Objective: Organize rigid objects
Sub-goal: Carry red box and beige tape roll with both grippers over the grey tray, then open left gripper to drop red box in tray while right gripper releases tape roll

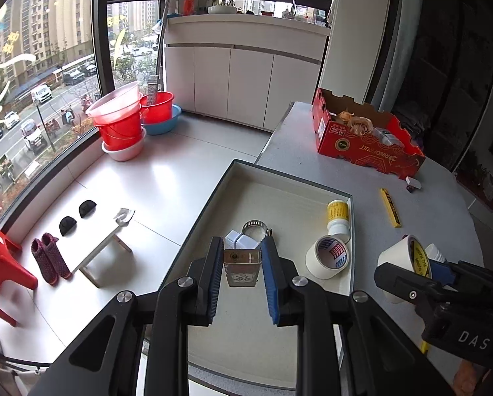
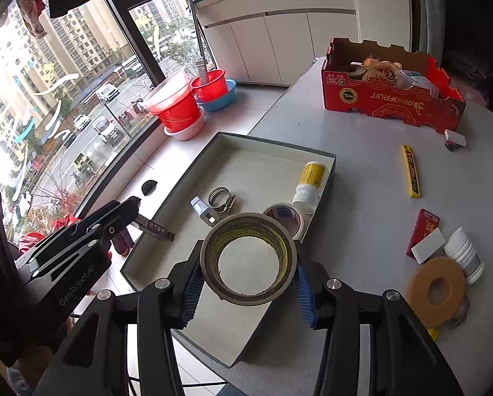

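The small metal tin [image 1: 241,268] is clamped between the jaws of the left gripper [image 1: 241,272], suspended above the near end of the grey tray [image 1: 281,171]. The tape roll [image 2: 248,259] is clamped by its outer wall in the right gripper [image 2: 248,264], also above the tray. Already lying inside: a hose clamp [image 2: 221,197], a second tape roll [image 1: 327,257] and a yellow-labelled bottle [image 1: 338,217]. Step in hand, as judged: deposit both carried items. Next move calls for lowering each onto bare tray floor, clear of those contents, then releasing. A yellow utility knife [image 2: 410,171] remains on the worktop [image 2: 362,151]
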{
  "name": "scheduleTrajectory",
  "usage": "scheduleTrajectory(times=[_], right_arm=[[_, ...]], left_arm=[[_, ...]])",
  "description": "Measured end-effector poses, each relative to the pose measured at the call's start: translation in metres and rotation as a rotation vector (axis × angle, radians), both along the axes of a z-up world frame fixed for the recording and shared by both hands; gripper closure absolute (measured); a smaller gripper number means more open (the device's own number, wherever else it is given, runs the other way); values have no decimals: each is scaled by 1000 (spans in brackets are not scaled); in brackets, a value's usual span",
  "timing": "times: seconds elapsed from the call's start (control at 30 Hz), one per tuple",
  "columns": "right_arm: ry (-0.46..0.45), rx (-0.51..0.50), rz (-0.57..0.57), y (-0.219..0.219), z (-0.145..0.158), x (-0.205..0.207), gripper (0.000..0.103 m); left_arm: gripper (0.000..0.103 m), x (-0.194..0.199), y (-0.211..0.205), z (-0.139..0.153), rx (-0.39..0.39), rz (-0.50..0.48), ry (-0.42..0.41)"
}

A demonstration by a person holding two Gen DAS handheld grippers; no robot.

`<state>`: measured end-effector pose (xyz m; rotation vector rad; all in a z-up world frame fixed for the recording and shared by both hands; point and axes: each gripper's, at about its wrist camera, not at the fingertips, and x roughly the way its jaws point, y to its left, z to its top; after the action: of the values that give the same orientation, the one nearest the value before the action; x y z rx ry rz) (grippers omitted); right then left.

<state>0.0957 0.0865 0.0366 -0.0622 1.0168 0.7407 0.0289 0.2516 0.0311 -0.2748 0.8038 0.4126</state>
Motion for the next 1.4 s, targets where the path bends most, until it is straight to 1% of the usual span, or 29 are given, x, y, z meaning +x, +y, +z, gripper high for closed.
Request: scheduleTrajectory(times=[0.23,0.5,0.63,1.13,1.3,1.37,1.4], right_arm=[[35,-32,-3,5,-20,11,53],[43,-56,10,14,-34,16,53],[49,-66,14,18,-38,19,53],[50,-90,31,29,-48,23,53],[27,-133,61,35,-56,22,53],[23,-148,74,36,-61,23,53],[6,-148,80,36,-60,21,53]], left_arm=[[78,13,2,-29,-32,3,60],[78,23,5,-45,-45,11,93],[78,28,4,-45,-34,9,90],[78,33,5,-46,-36,-2,79],[78,36,3,-48,-40,-27,68],[77,37,4,-50,-54,-38,61],[72,38,4,-51,-64,-46,63]])
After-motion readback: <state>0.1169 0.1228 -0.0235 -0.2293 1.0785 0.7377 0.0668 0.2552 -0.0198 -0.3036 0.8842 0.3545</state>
